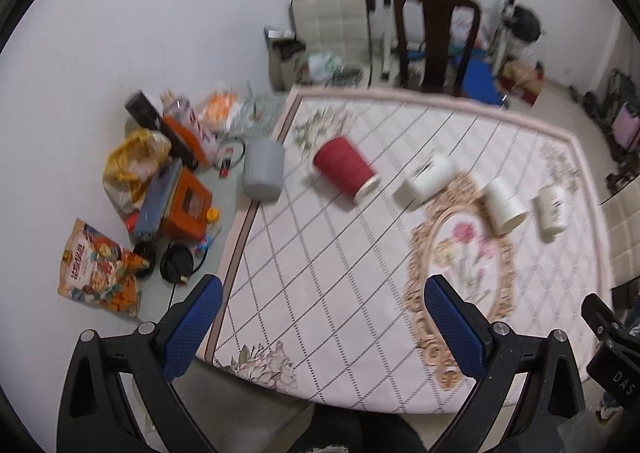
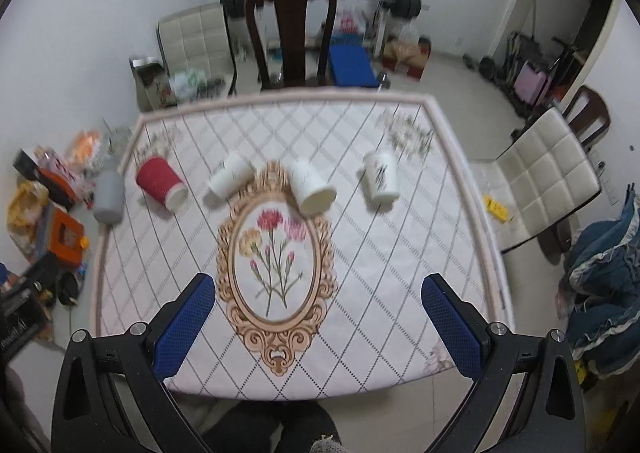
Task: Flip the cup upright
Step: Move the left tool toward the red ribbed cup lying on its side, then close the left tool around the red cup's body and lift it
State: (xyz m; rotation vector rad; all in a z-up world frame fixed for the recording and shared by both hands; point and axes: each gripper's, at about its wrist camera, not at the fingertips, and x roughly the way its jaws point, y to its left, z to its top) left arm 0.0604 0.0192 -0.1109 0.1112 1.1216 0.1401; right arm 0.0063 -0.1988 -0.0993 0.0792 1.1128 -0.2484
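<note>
Several cups lie on their sides in a row on the patterned table mat: a red ribbed cup at the left, then three white cups. In the left wrist view the red cup lies ahead, with the white cups to its right. My left gripper is open and empty above the mat's near left part. My right gripper is open and empty above the mat's near edge.
A grey cylinder lies off the mat's left edge beside snack bags and orange boxes. A dark wooden chair stands behind the table, a cream padded chair at the right. Blue cloth is heaped at right.
</note>
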